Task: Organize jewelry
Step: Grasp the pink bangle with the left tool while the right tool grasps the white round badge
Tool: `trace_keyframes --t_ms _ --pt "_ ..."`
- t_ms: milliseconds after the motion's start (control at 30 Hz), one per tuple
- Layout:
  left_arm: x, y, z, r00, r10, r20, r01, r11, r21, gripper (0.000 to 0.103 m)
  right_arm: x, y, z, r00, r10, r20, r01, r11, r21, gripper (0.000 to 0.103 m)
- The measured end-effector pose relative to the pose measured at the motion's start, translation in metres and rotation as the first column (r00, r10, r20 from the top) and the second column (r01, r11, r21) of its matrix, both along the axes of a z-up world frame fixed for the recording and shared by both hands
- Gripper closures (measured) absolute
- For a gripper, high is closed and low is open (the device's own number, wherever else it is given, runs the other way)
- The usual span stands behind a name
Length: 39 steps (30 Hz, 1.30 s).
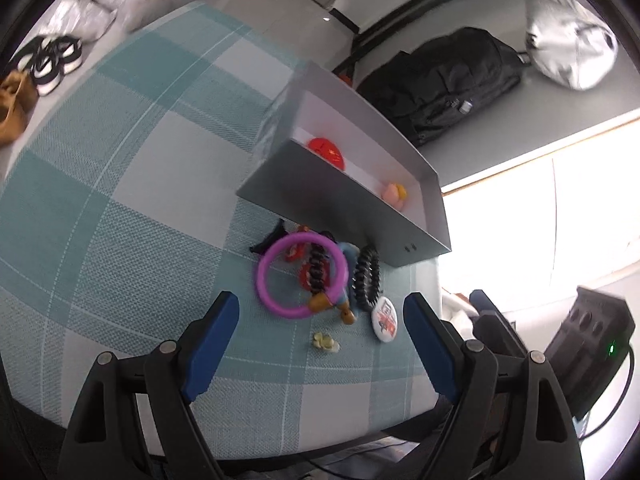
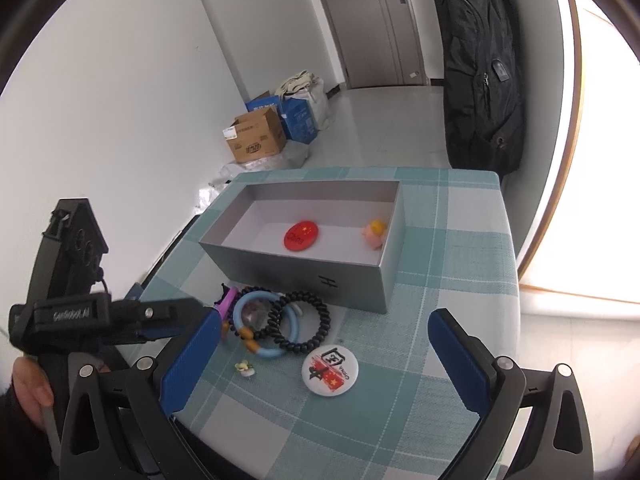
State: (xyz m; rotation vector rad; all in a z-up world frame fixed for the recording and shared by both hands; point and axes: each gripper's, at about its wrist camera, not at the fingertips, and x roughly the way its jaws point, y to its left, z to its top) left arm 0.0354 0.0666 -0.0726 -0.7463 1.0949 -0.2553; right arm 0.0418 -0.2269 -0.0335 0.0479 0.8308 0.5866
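Observation:
A heap of jewelry lies on the checked cloth in front of an open grey box [image 1: 340, 208] [image 2: 288, 270]. The heap holds a purple ring [image 1: 276, 300], a black spiral hair tie [image 1: 366, 278] [image 2: 304, 320], a blue ring [image 2: 266, 350], a white badge [image 1: 385, 322] [image 2: 330, 368] and a small yellow clip [image 1: 326, 342] [image 2: 245, 369]. Inside the box are a red badge [image 1: 326, 151] [image 2: 302, 235] and a pink and yellow toy [image 1: 394, 194] [image 2: 374, 234]. My left gripper [image 1: 320, 312] [image 2: 192, 308] hovers open just short of the heap. My right gripper [image 2: 324, 322] is open above the white badge, holding nothing.
The table ends close behind both grippers and to the right of the box. A black backpack [image 2: 480, 80] stands on the floor beyond the table, with cardboard boxes [image 2: 256, 140] by the wall. A person's hand [image 2: 32, 392] holds the left gripper's handle.

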Motion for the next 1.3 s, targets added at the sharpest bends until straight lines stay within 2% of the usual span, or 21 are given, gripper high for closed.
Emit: trace_keyframes --t_ms 100,233,333,500,567,633,767,867,1300 --pt "0.001 0.003 -0.002 1.0 0.014 0.001 -0.014 1.0 0.006 0.022 -0.001 0.002 0.0 1.0 0.009 0.0 -0.009 1.0 -0.003 0.0" --pt "0.007 0.0 0.001 0.999 0.012 0.031 -0.014 0.998 0.062 0.022 -0.002 0.005 0.001 1.0 0.016 0.003 -0.016 1.0 -0.009 0.0" --pt "0.014 -0.002 -0.004 1.0 0.006 0.023 -0.007 0.997 0.073 0.022 -0.003 0.005 0.001 1.0 0.018 0.004 -0.018 1.0 -0.012 0.0" --pt "0.019 -0.002 -0.009 1.0 0.016 0.02 -0.017 0.997 0.077 0.031 -0.002 0.005 0.002 1.0 0.013 0.0 -0.013 1.0 -0.008 0.0" --pt "0.019 -0.002 -0.01 1.0 0.015 0.016 -0.016 0.996 0.082 0.044 -0.002 0.004 0.002 1.0 0.011 -0.002 -0.011 1.0 -0.003 0.0" --pt "0.02 -0.003 -0.01 1.0 0.007 0.012 -0.008 0.994 0.107 0.051 -0.002 0.004 0.003 1.0 0.012 -0.003 -0.012 1.0 0.0 0.0" --pt "0.02 -0.008 -0.008 1.0 -0.005 0.015 0.003 0.99 0.144 0.054 -0.001 0.004 0.002 1.0 0.014 -0.006 -0.014 1.0 -0.006 0.0" --pt "0.021 -0.006 -0.008 1.0 -0.003 0.006 0.002 0.992 0.128 0.057 -0.001 0.004 0.002 1.0 0.013 -0.003 -0.013 1.0 -0.008 0.0" --pt "0.013 0.013 -0.009 0.998 0.055 -0.02 -0.054 0.997 0.046 0.058 0.001 -0.002 -0.003 1.0 -0.01 -0.019 0.009 1.0 -0.027 0.0"
